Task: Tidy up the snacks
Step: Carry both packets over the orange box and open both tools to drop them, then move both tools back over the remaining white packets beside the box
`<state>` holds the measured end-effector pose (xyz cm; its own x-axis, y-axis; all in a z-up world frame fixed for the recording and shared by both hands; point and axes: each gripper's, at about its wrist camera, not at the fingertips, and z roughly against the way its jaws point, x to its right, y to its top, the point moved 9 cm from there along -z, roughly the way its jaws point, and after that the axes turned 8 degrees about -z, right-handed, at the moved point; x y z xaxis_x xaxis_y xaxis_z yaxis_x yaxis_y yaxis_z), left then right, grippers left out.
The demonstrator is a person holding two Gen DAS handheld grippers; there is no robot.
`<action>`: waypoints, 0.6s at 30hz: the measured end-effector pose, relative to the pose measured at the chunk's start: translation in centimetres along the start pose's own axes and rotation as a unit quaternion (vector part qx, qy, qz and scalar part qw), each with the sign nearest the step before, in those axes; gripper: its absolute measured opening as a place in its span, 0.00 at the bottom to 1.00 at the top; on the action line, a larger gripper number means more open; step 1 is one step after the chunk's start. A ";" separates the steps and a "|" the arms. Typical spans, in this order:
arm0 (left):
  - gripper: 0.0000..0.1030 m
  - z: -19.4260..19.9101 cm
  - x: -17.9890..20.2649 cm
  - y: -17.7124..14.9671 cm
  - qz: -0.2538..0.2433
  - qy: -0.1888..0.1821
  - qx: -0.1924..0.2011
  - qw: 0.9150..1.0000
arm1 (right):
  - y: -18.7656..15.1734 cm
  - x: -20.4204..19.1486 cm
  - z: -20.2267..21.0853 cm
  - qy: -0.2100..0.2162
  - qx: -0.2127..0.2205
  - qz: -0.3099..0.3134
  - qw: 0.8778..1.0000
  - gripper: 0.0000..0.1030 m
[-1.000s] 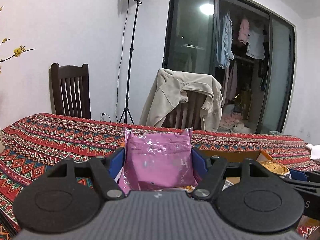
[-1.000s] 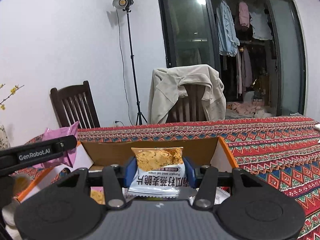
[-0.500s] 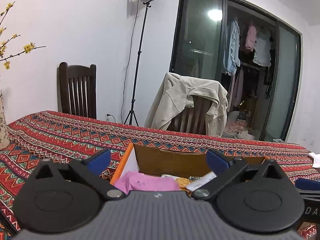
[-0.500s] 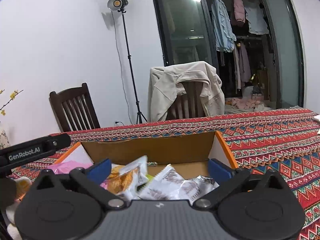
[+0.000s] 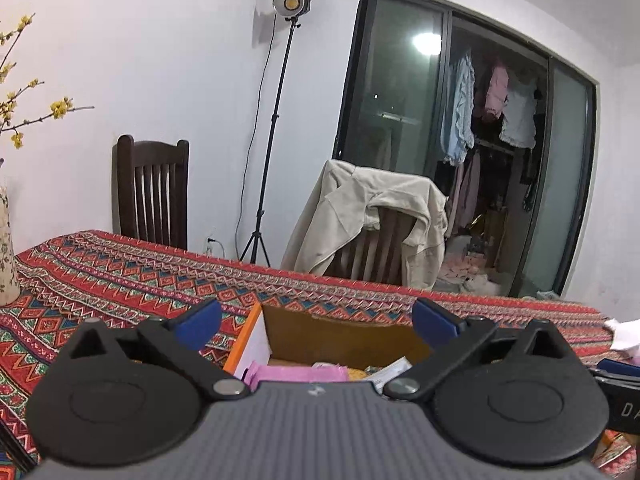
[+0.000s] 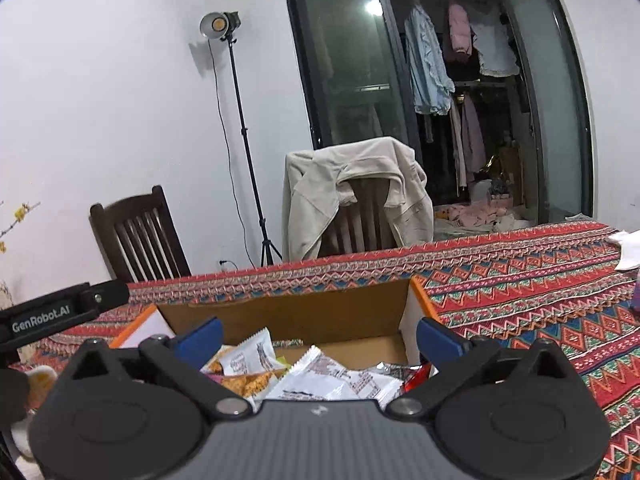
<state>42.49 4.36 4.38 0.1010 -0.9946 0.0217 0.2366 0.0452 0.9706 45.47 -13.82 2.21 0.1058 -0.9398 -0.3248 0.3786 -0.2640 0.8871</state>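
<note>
An orange-edged cardboard box [image 5: 340,334] [image 6: 288,316] stands on the patterned tablecloth just beyond both grippers. In the left wrist view a pink snack bag [image 5: 296,374] lies inside it at the near left. My left gripper [image 5: 316,322] hangs above the box, open, with nothing between its blue pads. In the right wrist view several snack packets lie in the box, among them a white packet [image 6: 332,380] and an orange one [image 6: 248,386]. My right gripper [image 6: 318,336] is open above them and holds nothing.
The left gripper's black arm [image 6: 60,312] reaches in at the left of the right wrist view. Two wooden chairs [image 6: 140,236], one draped with a beige jacket [image 6: 352,192], stand behind the table. A light stand [image 6: 240,128] is by the wall. White cloth [image 6: 628,248] lies far right.
Both grippers were shut on snacks, the left on the pink bag and the right on an orange-and-white packet. Both have opened wide, the snacks now lie in the box, and the right gripper has risen slightly.
</note>
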 end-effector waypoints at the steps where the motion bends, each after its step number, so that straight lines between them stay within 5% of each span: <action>1: 1.00 0.5 0.0 0.3 0.005 -0.003 0.001 1.000 | 0.2 -0.1 0.5 0.000 0.002 0.003 1.000 1.00; 10: 1.00 4.5 -0.3 1.7 -0.026 -0.004 -0.015 1.000 | -0.4 -0.9 5.9 0.004 -0.002 0.062 0.998 1.00; 18: 1.00 9.6 -2.5 -1.3 -0.056 -0.010 -0.029 0.998 | -5.5 0.0 9.6 0.014 -0.057 0.094 0.994 1.00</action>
<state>32.65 5.90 5.34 0.0516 -0.9955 -0.0799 0.3010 -0.0608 0.9517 34.54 -14.45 0.52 0.2091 -0.9634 -0.1677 0.4520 -0.0569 0.8902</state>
